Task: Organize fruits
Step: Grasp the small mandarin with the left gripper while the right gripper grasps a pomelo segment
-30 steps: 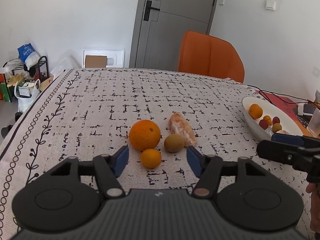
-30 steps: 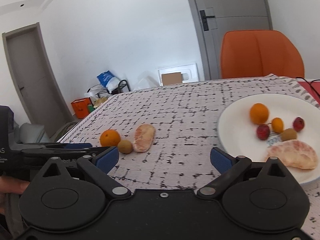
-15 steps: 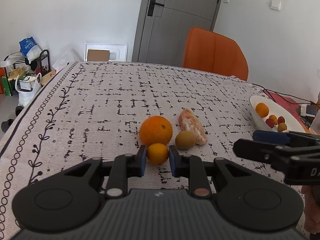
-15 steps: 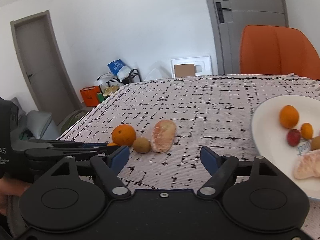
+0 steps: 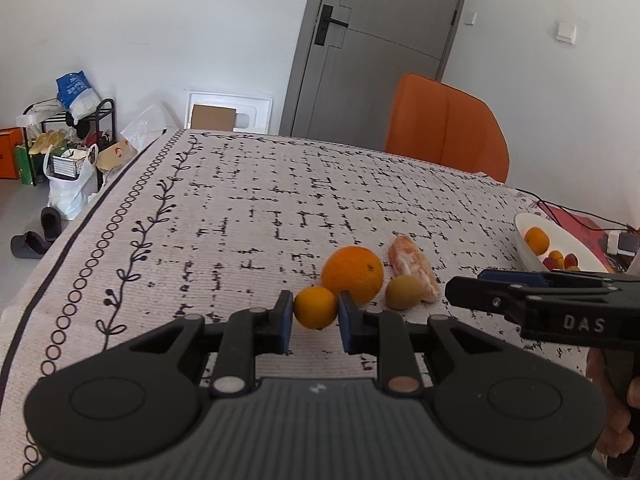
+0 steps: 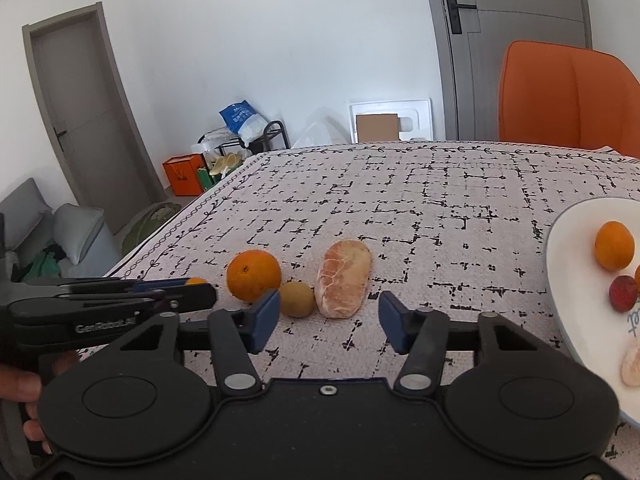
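Left tool (image 5: 315, 320) pinching small orange (image 5: 315, 307), lower centre. Right tool (image 6: 326, 314) closing, nothing gripped yet. Several fruits plated on white plate (image 6: 568, 280), right edge; large orange (image 6: 254, 275), kiwi (image 6: 297, 299), peeled segment (image 6: 343, 278) left on bench (image 6: 400, 200).

Small orange (image 5: 315, 307) sitting on cloth, pinched btwn blue pads. Big orange (image 5: 353, 275) lying just behind it, kiwi (image 5: 404, 292) beside, peeled segment (image 5: 414, 267) lying lengthwise, seemingly touching kiwi. White plate (image 6: 568, 280) at right holding an orange, red fruits, another peeled piece.
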